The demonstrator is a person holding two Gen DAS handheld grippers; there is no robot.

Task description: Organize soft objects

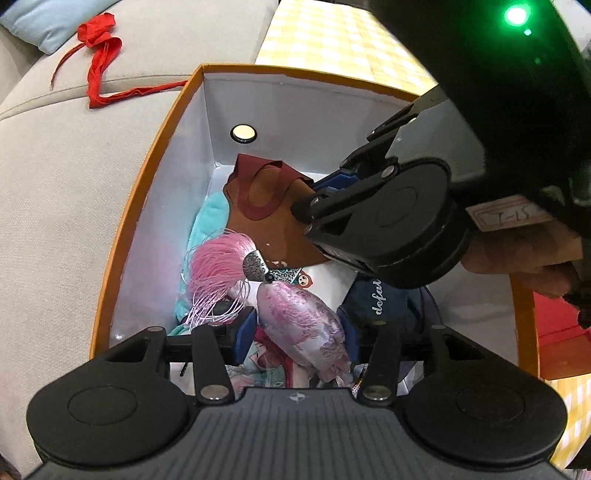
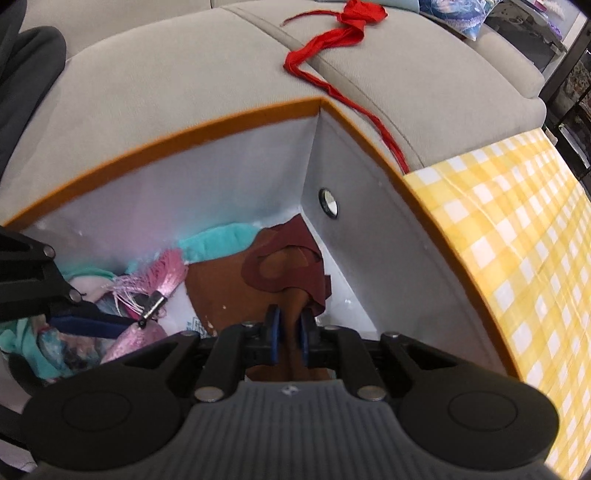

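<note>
Most of the soft items already sit inside the orange-rimmed box (image 1: 155, 192): teal cloth (image 1: 210, 218), navy garment (image 1: 376, 299), pink satin pouch (image 1: 306, 328) with its pink tassel (image 1: 218, 258). Your right gripper (image 2: 287, 329) pinches the brown leather piece (image 2: 221, 291) between nearly closed pads, low in the box's 12 o'clock corner. Your left gripper (image 1: 299, 332) stands open astride the pouch, pads clear of it.

Left to do, by my reading: release the leather, then fetch the red ribbon (image 1: 99, 55), lying on the grey sofa (image 1: 55, 184) at 11 o'clock.

Only the left view shows the navy garment; only the right shows the blue patterned cushion (image 2: 465, 18) at 1 o'clock.
</note>
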